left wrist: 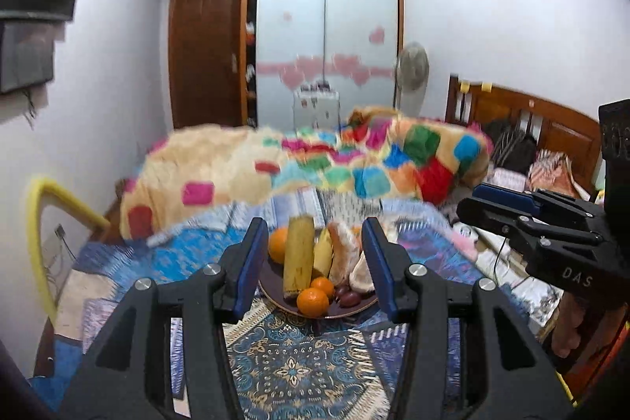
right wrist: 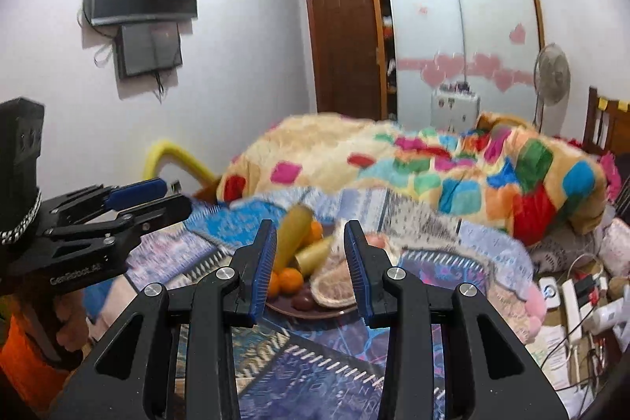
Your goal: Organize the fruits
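Both my tongs are wide apart and holding nothing: left tongs (left wrist: 315, 262), right tongs (right wrist: 309, 268). Through each gap I see the plate (left wrist: 275, 296) sitting on the patterned bedspread (left wrist: 291, 372), just ahead of the tips, not touched. It's loaded: oranges (left wrist: 312, 302), a yellow cob-looking piece (left wrist: 298, 256), a banana (left wrist: 323, 254), pomelo wedges (right wrist: 334, 286) and dark purple fruits (left wrist: 349, 298). Further back there's a bright patchwork blanket (left wrist: 275, 168), then the wardrobe (left wrist: 327, 26).
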Available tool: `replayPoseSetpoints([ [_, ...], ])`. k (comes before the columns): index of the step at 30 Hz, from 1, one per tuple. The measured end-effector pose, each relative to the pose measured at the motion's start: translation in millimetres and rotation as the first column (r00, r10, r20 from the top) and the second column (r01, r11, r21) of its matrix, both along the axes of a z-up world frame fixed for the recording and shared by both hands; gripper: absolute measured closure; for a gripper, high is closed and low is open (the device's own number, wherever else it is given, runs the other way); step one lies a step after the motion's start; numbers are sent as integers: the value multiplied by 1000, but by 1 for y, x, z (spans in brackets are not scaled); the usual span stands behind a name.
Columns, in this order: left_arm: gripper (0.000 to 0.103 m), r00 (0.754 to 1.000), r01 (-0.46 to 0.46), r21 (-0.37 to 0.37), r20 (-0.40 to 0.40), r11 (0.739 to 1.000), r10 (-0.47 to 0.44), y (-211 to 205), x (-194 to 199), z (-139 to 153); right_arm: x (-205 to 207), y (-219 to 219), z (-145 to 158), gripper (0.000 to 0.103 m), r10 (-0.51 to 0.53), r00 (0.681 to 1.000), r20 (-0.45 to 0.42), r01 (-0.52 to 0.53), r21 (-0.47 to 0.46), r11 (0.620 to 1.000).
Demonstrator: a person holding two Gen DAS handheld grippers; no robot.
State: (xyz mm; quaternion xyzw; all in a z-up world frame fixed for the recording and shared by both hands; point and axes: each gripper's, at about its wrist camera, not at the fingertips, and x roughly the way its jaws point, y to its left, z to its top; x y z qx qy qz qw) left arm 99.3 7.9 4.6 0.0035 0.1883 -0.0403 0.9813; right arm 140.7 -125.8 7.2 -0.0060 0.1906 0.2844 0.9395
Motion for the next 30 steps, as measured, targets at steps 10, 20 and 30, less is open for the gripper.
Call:
replayPoseSetpoints([
  [10, 36, 985, -33, -30, 170, 999, 38, -4, -95, 49, -90, -18, 50, 37, -58, 982, 180, 39, 107, 994],
  [20, 0, 966, -94, -29, 240, 995, 99, -10, -151, 51, -131, -23, 49, 5, -147, 959, 241, 123, 110, 986],
  [30, 0, 969, -93, -34, 228, 995, 98, -10, -161, 47, -141, -26, 42, 0, -172, 956, 238, 151, 107, 983],
])
